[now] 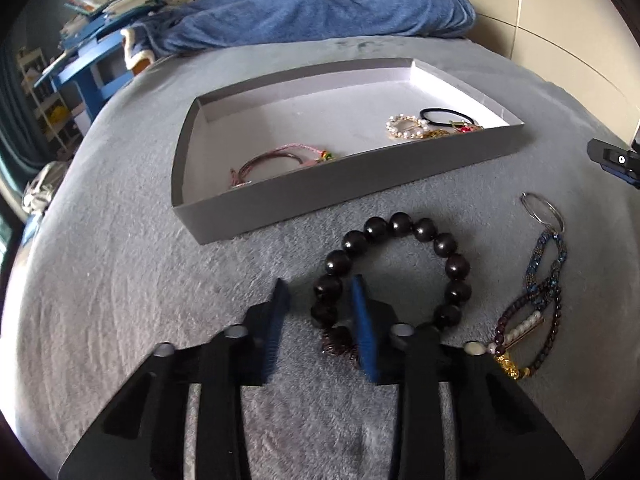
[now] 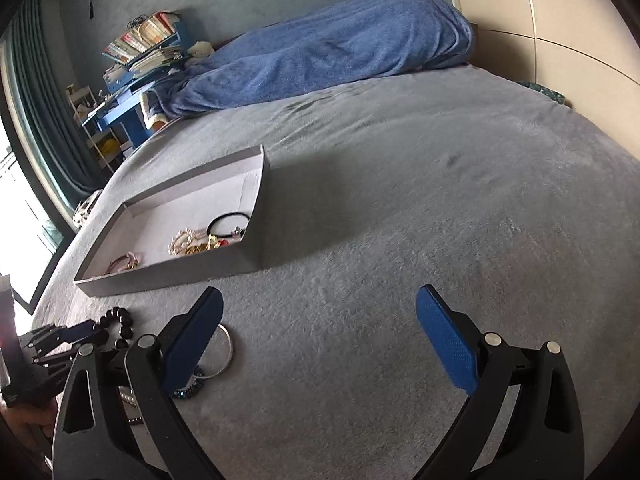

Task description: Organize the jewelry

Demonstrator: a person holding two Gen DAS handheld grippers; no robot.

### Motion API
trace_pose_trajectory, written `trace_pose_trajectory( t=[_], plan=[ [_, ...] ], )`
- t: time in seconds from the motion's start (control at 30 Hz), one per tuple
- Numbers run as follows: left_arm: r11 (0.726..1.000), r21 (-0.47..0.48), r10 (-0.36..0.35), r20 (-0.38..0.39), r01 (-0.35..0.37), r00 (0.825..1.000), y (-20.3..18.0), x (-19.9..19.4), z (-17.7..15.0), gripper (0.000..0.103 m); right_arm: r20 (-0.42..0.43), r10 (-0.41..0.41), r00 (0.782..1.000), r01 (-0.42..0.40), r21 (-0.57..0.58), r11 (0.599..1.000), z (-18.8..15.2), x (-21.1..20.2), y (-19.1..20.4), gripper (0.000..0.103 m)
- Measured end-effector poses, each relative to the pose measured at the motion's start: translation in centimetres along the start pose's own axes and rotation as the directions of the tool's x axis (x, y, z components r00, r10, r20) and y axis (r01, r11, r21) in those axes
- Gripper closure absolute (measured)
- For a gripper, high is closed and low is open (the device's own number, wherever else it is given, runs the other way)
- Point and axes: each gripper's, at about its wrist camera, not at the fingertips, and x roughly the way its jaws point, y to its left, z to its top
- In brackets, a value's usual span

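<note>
A dark wooden bead bracelet (image 1: 400,264) lies on the grey bedspread in front of a shallow grey tray (image 1: 320,196). My left gripper (image 1: 320,292) is open, its jaws on either side of the bracelet's left beads near a brown tassel (image 1: 338,346). The tray holds a pink cord bracelet (image 1: 276,160), a pearl piece (image 1: 406,126) and a black hair tie (image 1: 446,115). A blue chain with a ring (image 1: 546,248) and a dark beaded piece with pearls (image 1: 528,328) lie to the right. My right gripper (image 2: 320,304) is open and empty above bare bedspread; the tray (image 2: 180,268) is to its left.
A rumpled blue blanket (image 1: 320,4) lies at the far end of the bed. A blue desk with books (image 1: 100,40) stands beyond the left edge. A tiled wall (image 1: 560,20) is on the right. A metal ring (image 2: 224,354) lies beside my right gripper's left finger.
</note>
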Motion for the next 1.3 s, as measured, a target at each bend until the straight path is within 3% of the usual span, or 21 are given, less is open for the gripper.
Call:
trace_pose_trajectory(
  t=[0.07,0.4,0.6,0.83,1.0,1.17,1.3],
  plan=[
    [1.0,0.011,0.004,0.004,-0.004,1.0,-0.1,-0.2,0.0,0.086,-0.005,0.007,1.0,-0.007,-0.016,1.0,-0.2,0.1,0.5,0.007],
    [0.997,-0.062,0.037,-0.001,-0.037,0.999,2.5,-1.5,-0.8,0.088,-0.049,0.033,0.998,-0.038,-0.105,0.994,-1.5,0.9,2.8,0.007],
    [0.991,-0.128,0.034,-0.027,-0.037,0.999,4.1,-2.3,-2.3,0.088,-0.107,0.092,0.99,-0.111,-0.189,0.976,-4.1,0.3,5.0,0.007],
    [0.993,-0.114,0.028,-0.043,-0.033,0.999,3.6,-3.0,-3.2,0.088,-0.141,0.153,0.978,-0.186,-0.262,0.947,-5.6,-0.7,7.3,0.008],
    [0.993,-0.112,0.028,-0.042,-0.032,0.999,3.6,-2.9,-3.2,0.088,-0.17,0.178,0.969,-0.222,-0.289,0.931,-5.5,-0.2,8.0,0.036],
    [0.992,-0.127,0.022,-0.038,-0.027,0.999,3.8,-2.4,-3.0,0.085,-0.204,0.186,0.961,-0.237,-0.267,0.934,-5.7,0.6,8.3,0.04],
    [0.99,-0.141,0.018,-0.035,-0.022,0.999,4.0,-2.1,-2.9,0.084,-0.219,0.213,0.952,-0.253,-0.175,0.952,-5.2,1.5,7.5,0.04]
  ],
)
